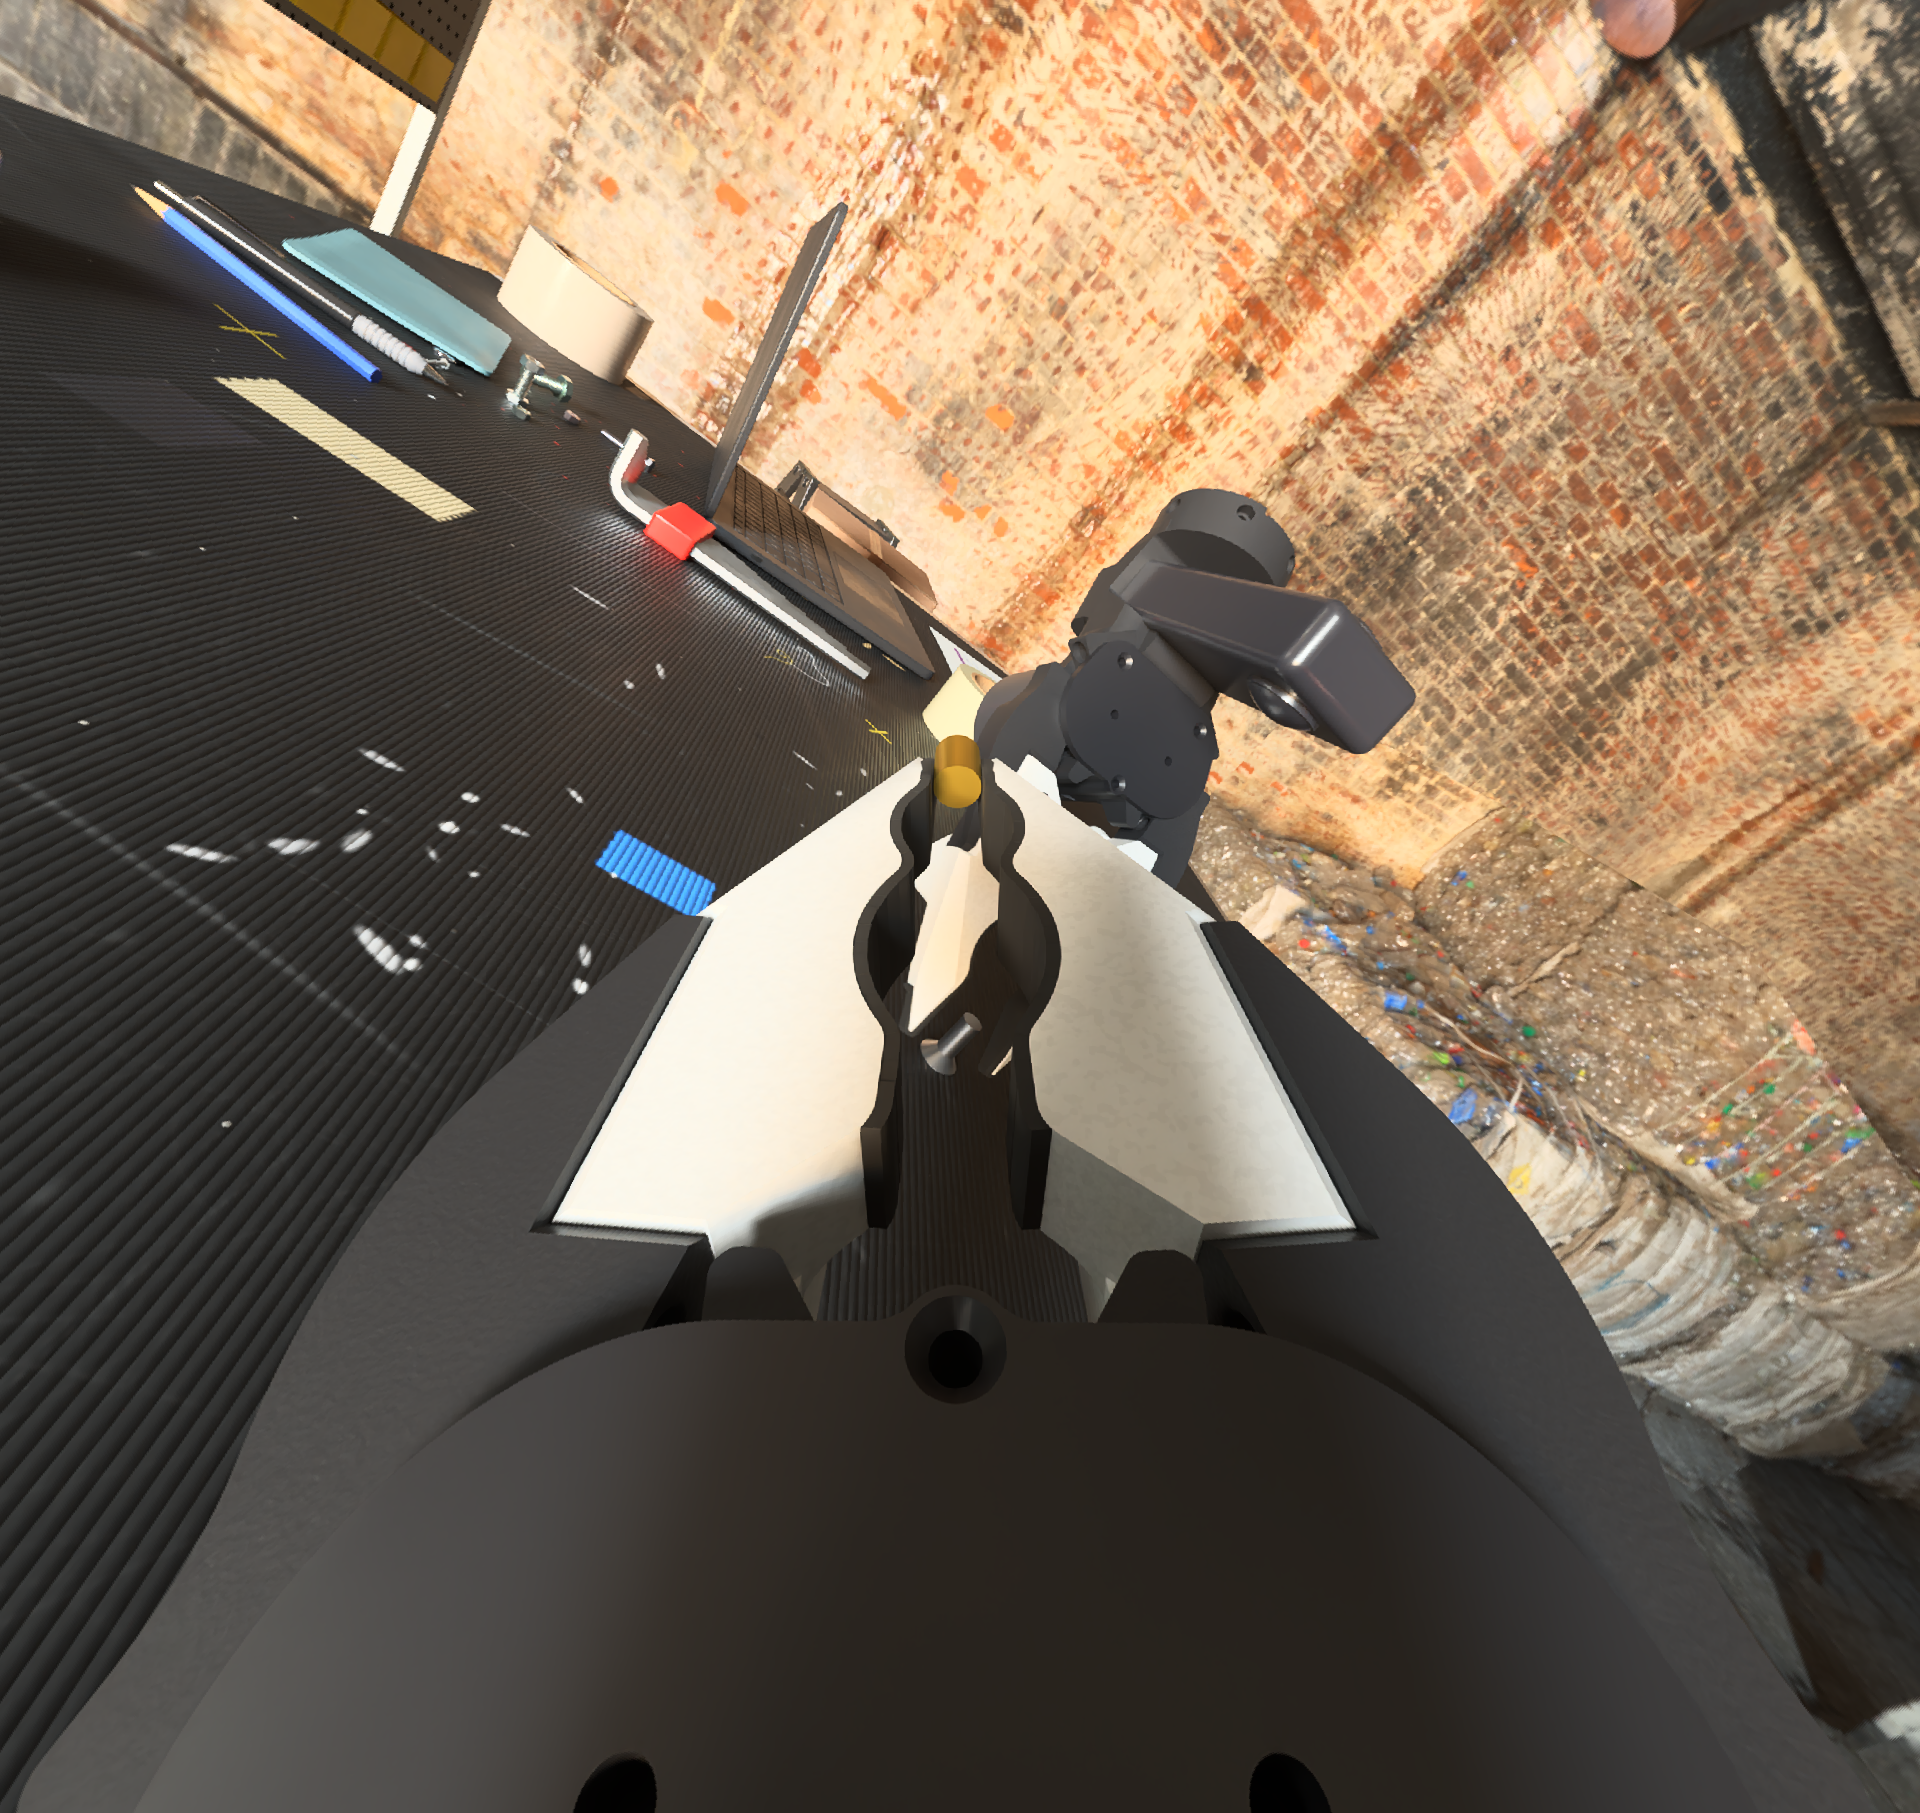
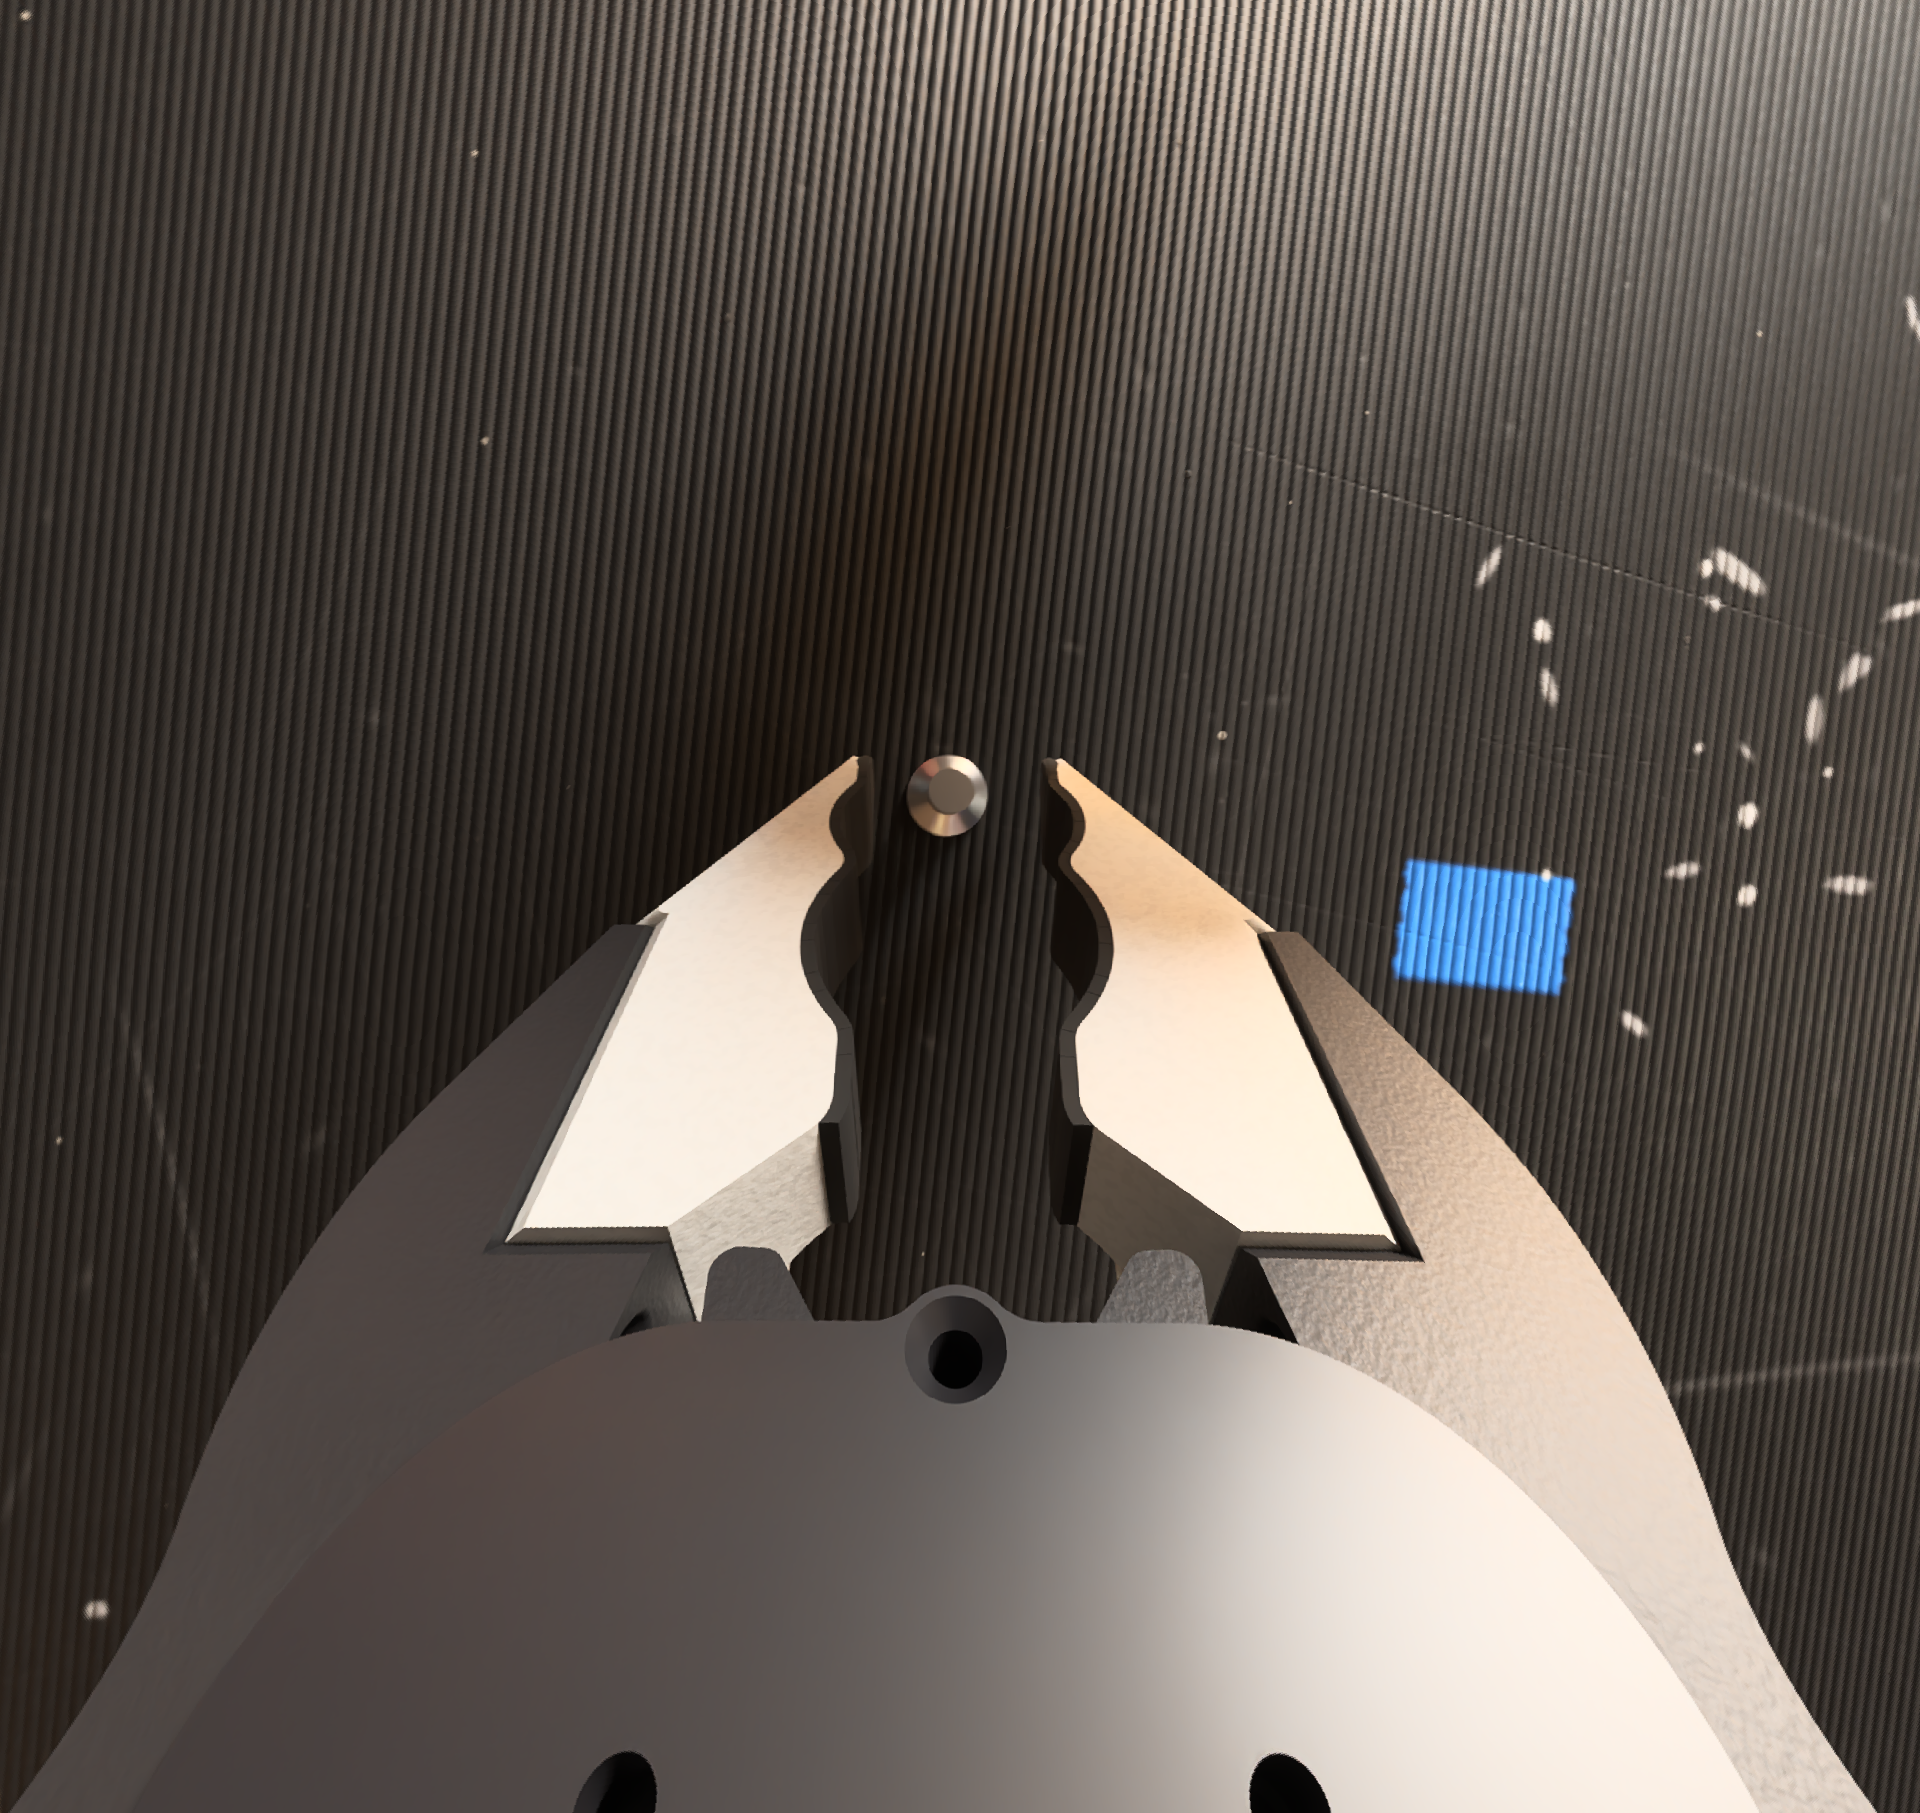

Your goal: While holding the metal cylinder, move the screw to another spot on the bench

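Note:
My left gripper (image 1: 958, 776) is shut on a short brass-coloured metal cylinder (image 1: 956, 784), pinched at the fingertips above the black ribbed bench (image 1: 312, 724). Through the gap between its fingers I see the small silver screw (image 1: 949, 1044) on the bench, with a white finger of the right gripper just above it. The right gripper's dark body (image 1: 1195, 683) shows beyond. In the right wrist view, looking straight down, the right gripper (image 2: 956, 771) is open. The screw (image 2: 945, 795) sits end-on between its fingertips, touching neither.
A blue tape patch (image 1: 655, 875) (image 2: 1484, 927) lies near the screw, among white flecks. Farther back are a laptop (image 1: 790, 516), a red-handled hex key (image 1: 675, 527), bolts (image 1: 535, 381), a tape roll (image 1: 571, 309), a teal pad (image 1: 400, 298) and a blue pencil (image 1: 260, 283). The bench edge runs just right of the grippers.

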